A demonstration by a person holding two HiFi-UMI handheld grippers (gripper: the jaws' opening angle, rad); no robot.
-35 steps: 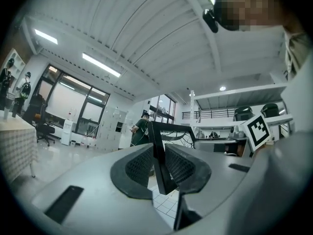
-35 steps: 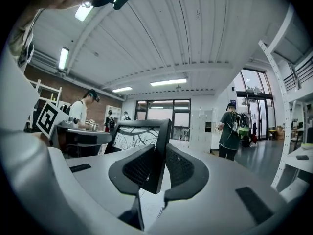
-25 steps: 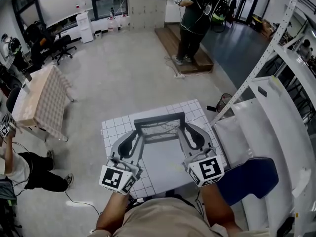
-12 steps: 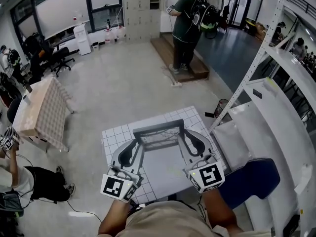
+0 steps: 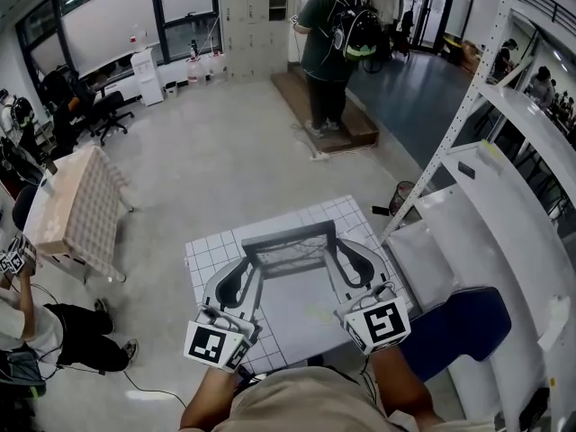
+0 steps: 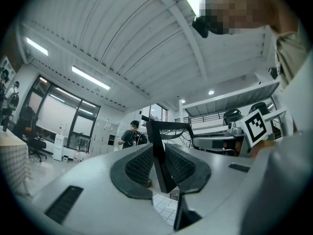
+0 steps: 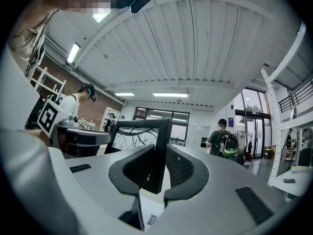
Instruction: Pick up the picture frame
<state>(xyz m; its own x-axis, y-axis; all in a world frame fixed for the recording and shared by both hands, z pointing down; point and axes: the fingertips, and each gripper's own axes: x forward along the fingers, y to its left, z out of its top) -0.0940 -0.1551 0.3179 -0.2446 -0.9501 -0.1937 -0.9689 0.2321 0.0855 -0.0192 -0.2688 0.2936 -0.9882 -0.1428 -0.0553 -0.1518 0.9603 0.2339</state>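
Head view: a small table (image 5: 205, 239) with a white gridded top stands on a pale speckled floor (image 5: 216, 151) in a large workroom, with dark-framed windows (image 5: 108, 21) along the far wall; over the tabletop is the picture frame (image 5: 290, 236), dark-edged and holding a white sheet with black scribbled lines, carried between the two tools; the left gripper (image 5: 251, 261) is clamped on the frame's left rail and the right gripper (image 5: 334, 252) on its right rail, each rail pinched between closed jaws; whether the frame's near edge touches the table cannot be told; a white shelving rack (image 5: 504, 169) rises just beside the table's right side, its slanted upright near the far right corner; a blue seat (image 5: 454, 324) lies near the right gripper; a cloth-covered table (image 5: 72, 201) stands well apart at left, with a crouching person (image 5: 40, 318) near it; a person with a backpack (image 5: 331, 30) stands on a low wooden platform (image 5: 351, 126) beyond.
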